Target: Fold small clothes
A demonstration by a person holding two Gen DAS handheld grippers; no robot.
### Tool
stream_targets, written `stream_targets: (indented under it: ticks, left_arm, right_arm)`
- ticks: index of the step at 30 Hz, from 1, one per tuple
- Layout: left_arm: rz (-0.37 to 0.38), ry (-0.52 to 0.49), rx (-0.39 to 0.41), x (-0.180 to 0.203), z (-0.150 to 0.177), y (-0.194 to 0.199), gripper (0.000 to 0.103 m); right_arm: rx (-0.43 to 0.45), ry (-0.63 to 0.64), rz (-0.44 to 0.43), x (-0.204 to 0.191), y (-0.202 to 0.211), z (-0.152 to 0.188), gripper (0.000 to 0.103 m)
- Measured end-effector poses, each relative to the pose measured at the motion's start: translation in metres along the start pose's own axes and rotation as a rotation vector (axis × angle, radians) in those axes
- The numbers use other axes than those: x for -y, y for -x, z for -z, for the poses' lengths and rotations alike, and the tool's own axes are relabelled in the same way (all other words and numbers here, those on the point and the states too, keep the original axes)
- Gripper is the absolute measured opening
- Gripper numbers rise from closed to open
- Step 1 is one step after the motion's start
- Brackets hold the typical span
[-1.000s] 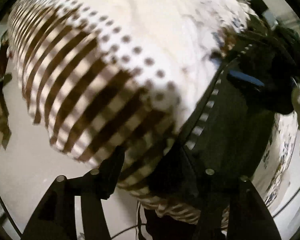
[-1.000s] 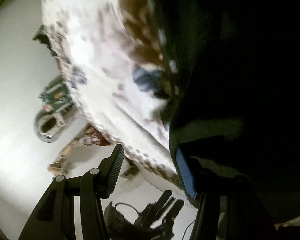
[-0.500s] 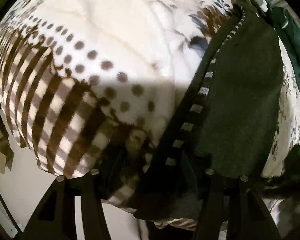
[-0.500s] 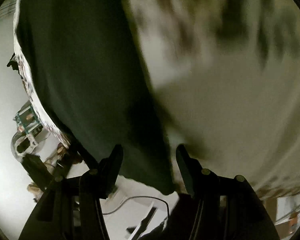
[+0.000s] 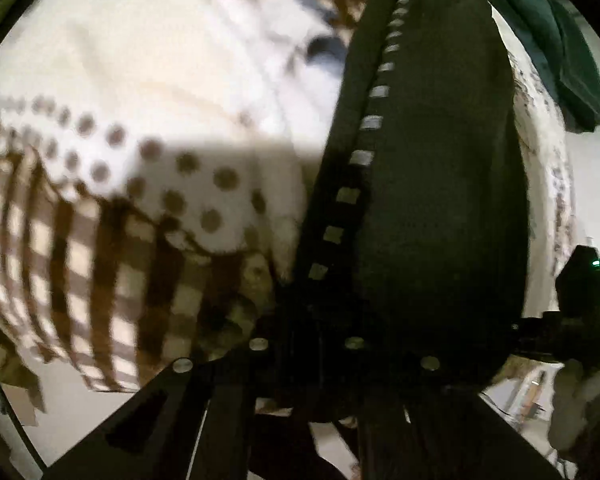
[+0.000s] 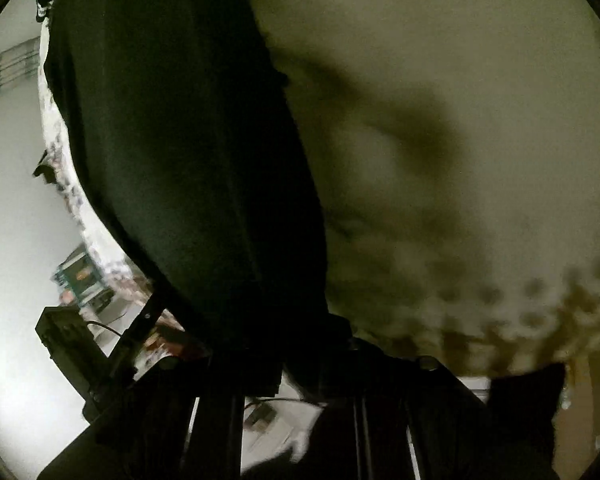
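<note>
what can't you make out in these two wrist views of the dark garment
- Left wrist view: the left tongs tips are buried in the dark garment, so open or shut is unclear.
- Right wrist view: the right tongs are lost in shadow under the same garment; grip unclear.
- Right wrist view: the patterned cloth is blurred, its print unreadable.
- Both views: the garment's type and full outline are cut off by the frame edges.

I brought my left tool (image 5: 304,344) closer over the patterned cream cloth (image 5: 172,92), closing it onto the dark green garment with the white-dashed stripe (image 5: 440,184). My right tool (image 6: 300,364), open before, also closed on that garment's hem.
</note>
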State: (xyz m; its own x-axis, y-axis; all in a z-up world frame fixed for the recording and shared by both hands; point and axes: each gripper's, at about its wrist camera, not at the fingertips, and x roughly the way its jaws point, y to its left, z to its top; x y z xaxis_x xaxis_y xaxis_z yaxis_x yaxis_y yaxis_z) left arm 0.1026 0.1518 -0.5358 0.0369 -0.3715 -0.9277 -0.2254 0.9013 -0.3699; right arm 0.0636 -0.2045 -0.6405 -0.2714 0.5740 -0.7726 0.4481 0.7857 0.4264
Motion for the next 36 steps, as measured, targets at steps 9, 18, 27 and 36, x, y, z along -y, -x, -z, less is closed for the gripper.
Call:
stream_targets:
  ticks: [9, 18, 27, 36]
  left_arm:
    - [0.048, -0.07, -0.07, 0.005, -0.05, 0.051, 0.049]
    - [0.145, -0.105, 0.192, 0.05, -0.228, 0.076, 0.059]
    - [0.115, -0.136, 0.175, 0.112, -0.405, 0.0, 0.058]
    - [0.222, -0.08, 0.259, 0.098, -0.432, -0.003, 0.004]
  right_arm:
    - [-0.099, 0.107, 0.171, -0.05, 0.018, -0.035, 0.048]
    - [0.192, 0.118, -0.012, -0.103, 0.157, -0.157, 0.058]
    - [0.399, 0.141, -0.16, -0.148, 0.222, -0.352, 0.063]
    - [0.374, 0.144, -0.249, -0.171, 0.199, -0.441, 0.007]
